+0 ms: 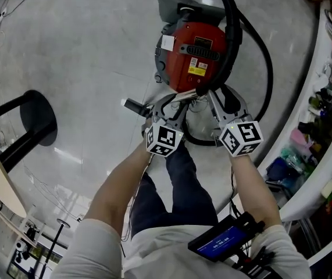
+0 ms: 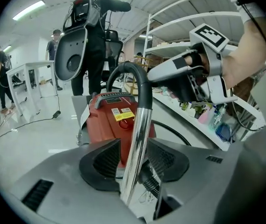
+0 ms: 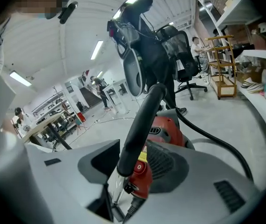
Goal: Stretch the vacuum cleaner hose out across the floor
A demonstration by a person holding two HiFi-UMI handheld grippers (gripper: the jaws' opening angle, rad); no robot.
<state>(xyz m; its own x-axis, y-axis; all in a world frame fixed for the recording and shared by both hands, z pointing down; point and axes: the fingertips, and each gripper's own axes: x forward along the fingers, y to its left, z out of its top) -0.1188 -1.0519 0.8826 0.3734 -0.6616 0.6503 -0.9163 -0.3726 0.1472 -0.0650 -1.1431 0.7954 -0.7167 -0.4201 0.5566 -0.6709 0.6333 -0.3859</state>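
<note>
A red canister vacuum cleaner [image 1: 195,54] stands on the grey floor right in front of me. Its black hose [image 1: 268,80] loops from the top round the right side and back under the body. My left gripper [image 1: 174,104] reaches in at the vacuum's near left. In the left gripper view the chrome wand tube [image 2: 137,143] passes between its open jaws [image 2: 133,160], with a gap at the left pad. My right gripper [image 1: 218,97] is at the near right. Its open jaws [image 3: 133,164] stand round the black curved handle tube [image 3: 139,125] without pressing on it.
A curved white shelf [image 1: 322,156] with bottles and small goods runs along the right. At the left stands a black stool [image 1: 35,118]. An office chair [image 2: 84,41] is behind the vacuum, and people stand by tables further back. Thin cables [image 1: 3,10] lie on the floor.
</note>
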